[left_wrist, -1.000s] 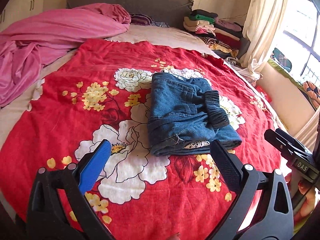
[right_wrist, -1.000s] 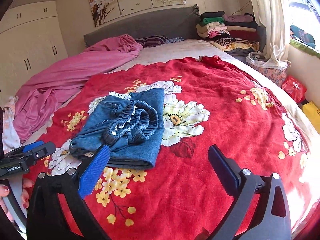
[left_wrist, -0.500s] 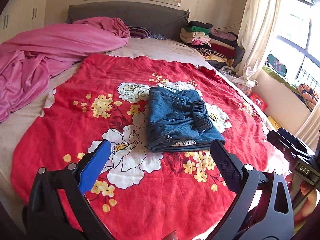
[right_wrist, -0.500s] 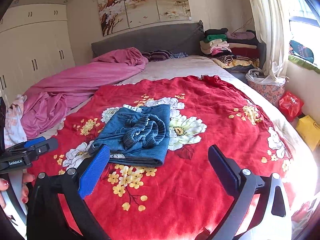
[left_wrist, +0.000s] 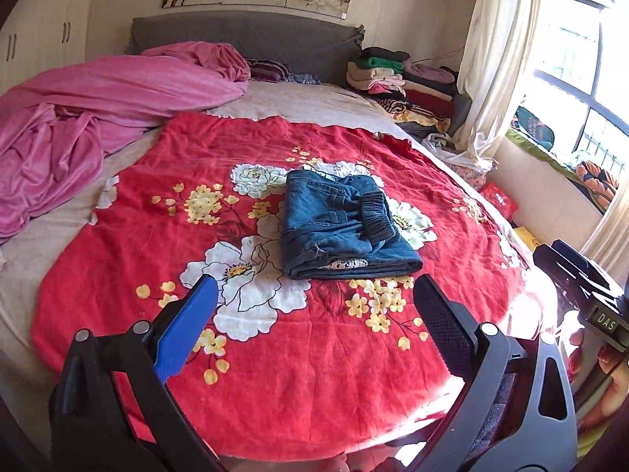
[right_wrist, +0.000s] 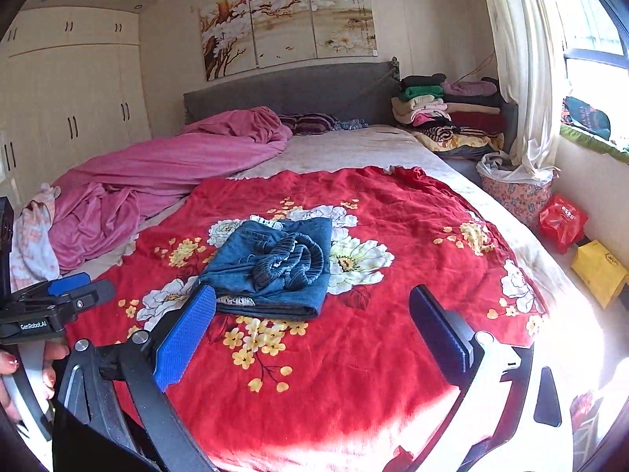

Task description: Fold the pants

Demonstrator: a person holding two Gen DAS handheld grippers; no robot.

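The left gripper (left_wrist: 314, 291) and right gripper (right_wrist: 312, 303) are hovering with jaws spread wide, gripping nothing; ahead of both, apart from them, the blue denim pants (left_wrist: 342, 224) are lying folded into a compact bundle, elastic waistband on top, on the red floral blanket (left_wrist: 275, 373)

right claw (left_wrist: 582, 287): "DAS" | left claw (right_wrist: 51, 306): "GenRobot.AI"

blue denim pants (left_wrist: 342, 228) folded, flat on blanket (left_wrist: 118, 259)
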